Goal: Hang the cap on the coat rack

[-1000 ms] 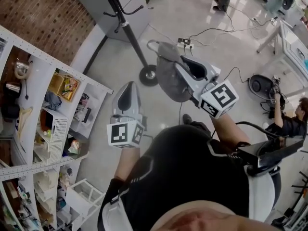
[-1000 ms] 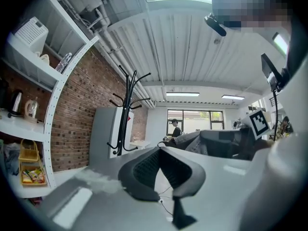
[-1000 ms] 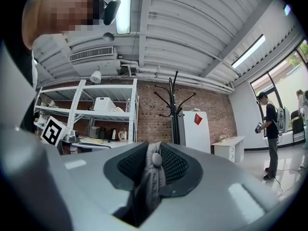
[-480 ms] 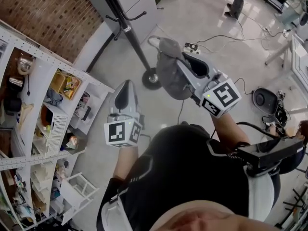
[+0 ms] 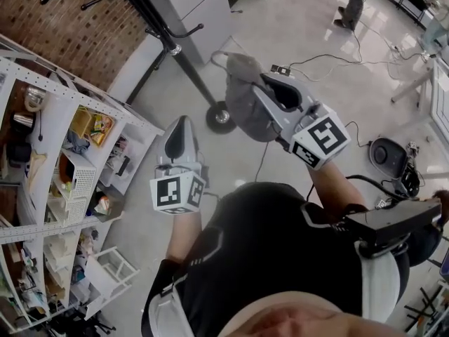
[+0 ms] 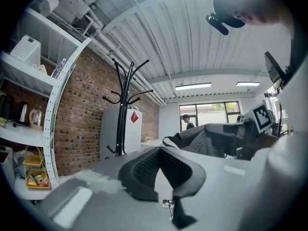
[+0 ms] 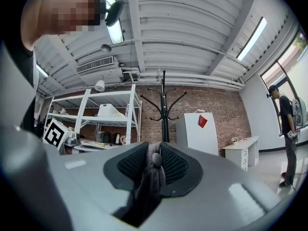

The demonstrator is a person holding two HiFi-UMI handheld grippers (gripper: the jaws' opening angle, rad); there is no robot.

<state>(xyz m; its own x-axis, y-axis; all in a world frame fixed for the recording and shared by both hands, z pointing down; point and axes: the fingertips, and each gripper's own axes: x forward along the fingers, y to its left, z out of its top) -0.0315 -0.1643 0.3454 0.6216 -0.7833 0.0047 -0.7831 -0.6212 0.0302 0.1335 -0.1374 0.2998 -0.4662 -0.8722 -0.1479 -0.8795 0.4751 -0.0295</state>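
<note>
Right gripper (image 7: 154,153): clamped on the grey fabric cap (image 5: 240,109), with both black pads pressing the cloth and the crown button showing between them.
Left gripper (image 6: 159,150): jaw tips together with nothing between them; in the head view it sits lower and to the left of the right one.
Cap: held in the air over the pale floor (image 5: 302,27), just right of the round base of the black metal coat rack (image 5: 187,69), touching no hook.
Coat rack: upright before the red brick wall (image 5: 63,27), beside a tall grey cabinet (image 5: 196,2), with white metal shelving (image 5: 70,90) further left.
Change over the last second: the cap stays clamped and the left jaws stay together. In the head view the rack's pole now lies further left, and its upper hooks have come into sight at the top edge.
</note>
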